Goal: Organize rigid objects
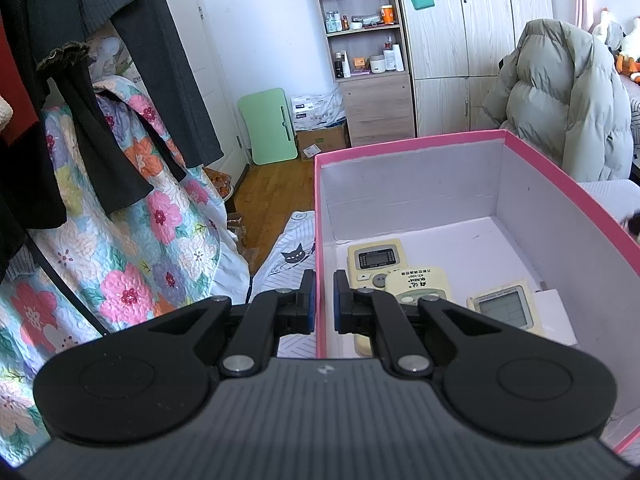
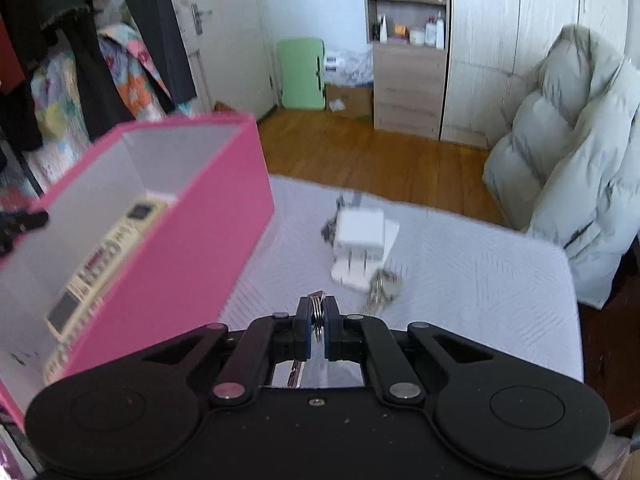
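A pink box (image 1: pixel 568 196) with a white inside stands on the white bed; it also shows at the left of the right wrist view (image 2: pixel 200 216). Three cream remote controls (image 1: pixel 416 280) lie in it, also visible in the right wrist view (image 2: pixel 108 256). My left gripper (image 1: pixel 324 276) is shut on the box's left wall, one finger inside, one outside. My right gripper (image 2: pixel 318 304) is shut on a bunch of keys (image 2: pixel 317 312), right of the box. White plug chargers (image 2: pixel 360 240) and another bunch of keys (image 2: pixel 382 286) lie on the bed ahead.
The white bedcover (image 2: pixel 480 280) ends at a wooden floor (image 2: pixel 380 152). A puffy grey jacket (image 2: pixel 580 152) hangs over a chair at the right. Dark clothes and a floral quilt (image 1: pixel 132 240) hang at the left. Shelves and wardrobes (image 1: pixel 460 40) stand at the back.
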`<state>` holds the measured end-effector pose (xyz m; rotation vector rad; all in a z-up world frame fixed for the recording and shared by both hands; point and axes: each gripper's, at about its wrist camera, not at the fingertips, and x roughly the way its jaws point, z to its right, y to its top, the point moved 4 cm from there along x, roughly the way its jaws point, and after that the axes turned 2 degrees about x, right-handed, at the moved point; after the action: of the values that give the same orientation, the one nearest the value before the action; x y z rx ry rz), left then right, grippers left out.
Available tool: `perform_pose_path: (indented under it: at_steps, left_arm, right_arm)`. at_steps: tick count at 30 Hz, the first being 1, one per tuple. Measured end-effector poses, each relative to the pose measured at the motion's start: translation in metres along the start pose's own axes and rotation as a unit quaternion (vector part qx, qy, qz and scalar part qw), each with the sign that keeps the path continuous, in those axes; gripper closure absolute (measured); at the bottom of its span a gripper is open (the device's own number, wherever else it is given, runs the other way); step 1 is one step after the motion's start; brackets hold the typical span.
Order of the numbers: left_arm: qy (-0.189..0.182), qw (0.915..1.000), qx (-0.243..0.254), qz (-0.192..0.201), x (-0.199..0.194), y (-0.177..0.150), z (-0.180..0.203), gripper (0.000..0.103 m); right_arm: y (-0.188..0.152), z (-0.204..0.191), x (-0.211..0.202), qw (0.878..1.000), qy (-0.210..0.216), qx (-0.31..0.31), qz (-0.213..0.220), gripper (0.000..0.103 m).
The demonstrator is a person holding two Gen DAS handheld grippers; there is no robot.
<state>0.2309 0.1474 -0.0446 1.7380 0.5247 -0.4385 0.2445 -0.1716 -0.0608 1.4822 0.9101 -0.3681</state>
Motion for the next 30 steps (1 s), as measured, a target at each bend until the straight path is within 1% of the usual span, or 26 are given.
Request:
perform_pose_path:
  at_steps: [3,6,9,11,13,16,18,21,25,28,30]
  left_arm:
    - [-0.001,1.0000,-0.001,0.000,0.000,0.000,-0.001,0.098]
    - [0.000,1.0000,0.001,0.000,0.000,0.000,0.000,0.098]
    - [0.000,1.0000,0.001,0.000,0.000,0.000,0.000,0.098]
    - [0.000,1.0000,0.001,0.000,0.000,0.000,0.000,0.098]
    - [0.001,1.0000,0.002,0.000,-0.001,-0.001,-0.001,0.097]
    - [0.000,1.0000,0.000,0.000,-0.001,-0.001,-0.002,0.098]
    - [-0.002,1.0000,-0.002,-0.001,0.000,-0.001,-0.001,0.098]
    - [-0.003,1.0000,-0.001,-0.002,0.000,-0.001,-0.002,0.097]
    - [0.000,1.0000,-0.001,-0.005,0.001,-0.001,-0.002,0.097]
    - [-0.001,1.0000,-0.004,-0.003,0.001,-0.001,-0.001,0.097]
    - [-0.006,0.9999,-0.010,-0.002,0.002,-0.002,-0.003,0.097]
  right_arm:
    - [0.017,-0.007,-0.017,1.000,0.009,-0.002,0.028,0.096]
    - [0.037,-0.021,-0.040,0.998,0.023,-0.017,0.057,0.096]
    - [0.053,-0.038,-0.055,0.996,0.052,-0.028,0.069,0.096]
    - [0.062,-0.055,-0.059,0.994,0.081,-0.035,0.062,0.096]
    - [0.071,-0.072,-0.056,0.991,0.121,-0.038,0.041,0.096]
    - [0.078,-0.100,-0.042,0.984,0.174,-0.048,-0.005,0.096]
    - [0.077,-0.116,-0.032,0.978,0.197,-0.055,-0.034,0.096]
    - [0.074,-0.137,-0.014,0.971,0.216,-0.069,-0.072,0.096]
    - [0.069,-0.160,0.016,0.966,0.214,-0.088,-0.117,0.096]
    - [0.064,-0.166,0.043,0.963,0.197,-0.094,-0.156,0.096]
    - [0.061,-0.169,0.058,0.962,0.192,-0.094,-0.171,0.096]
